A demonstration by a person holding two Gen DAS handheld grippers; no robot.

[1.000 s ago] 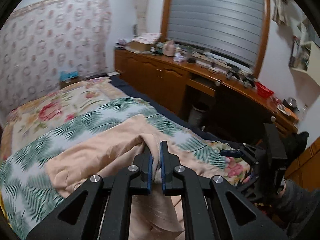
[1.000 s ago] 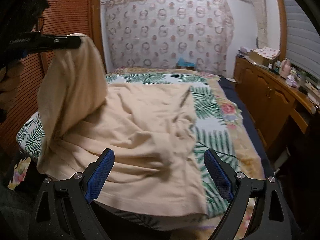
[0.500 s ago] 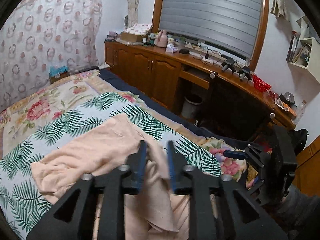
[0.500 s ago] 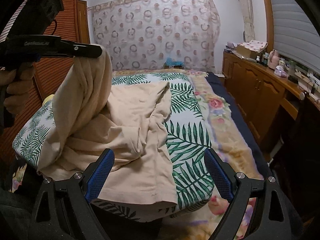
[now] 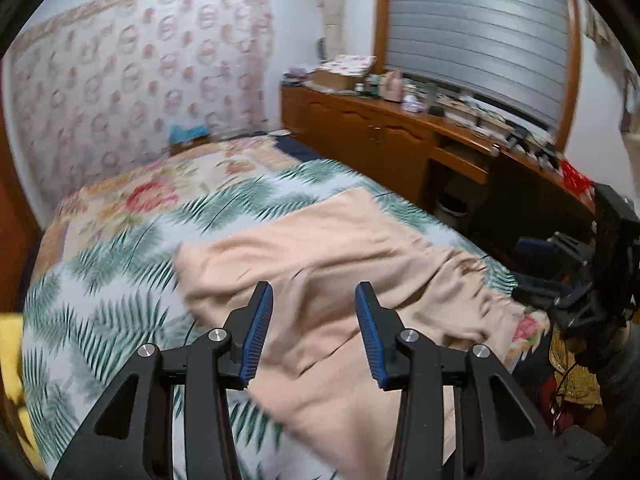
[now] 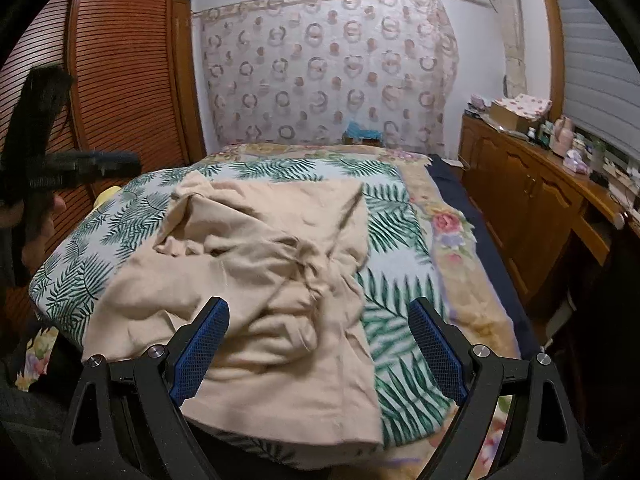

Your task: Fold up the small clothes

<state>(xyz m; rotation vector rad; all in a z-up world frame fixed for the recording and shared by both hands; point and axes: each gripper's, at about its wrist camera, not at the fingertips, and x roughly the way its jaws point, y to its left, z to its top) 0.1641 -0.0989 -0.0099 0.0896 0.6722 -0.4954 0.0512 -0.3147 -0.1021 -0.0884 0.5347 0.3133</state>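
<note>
A peach garment point(image 5: 340, 248) lies rumpled on the palm-leaf bedspread point(image 5: 120, 280), partly folded over itself, with its near edge at the foot of the bed. My left gripper point(image 5: 314, 308) hovers above the cloth. Its jaws are opening and no cloth is pinched between the blue pads point(image 5: 256, 332). In the right wrist view the garment point(image 6: 260, 260) is a loose heap, and the left gripper point(image 6: 80, 164) stands off to the left with nothing in it. My right gripper point(image 6: 320, 320) stays wide open just above the garment's near edge, holding nothing.
A wooden dresser point(image 6: 532, 200) with clutter on top runs along the right wall. A louvred wardrobe door point(image 6: 120, 72) stands to the left of the bed. A dark blue sheet point(image 6: 472, 208) edges the bed's right side. Something yellow point(image 5: 10, 344) lies at the bed's left.
The left gripper let go of the raised fold, opened and drew away to the left. The garment dropped flat onto the bed. The right gripper stayed put and open.
</note>
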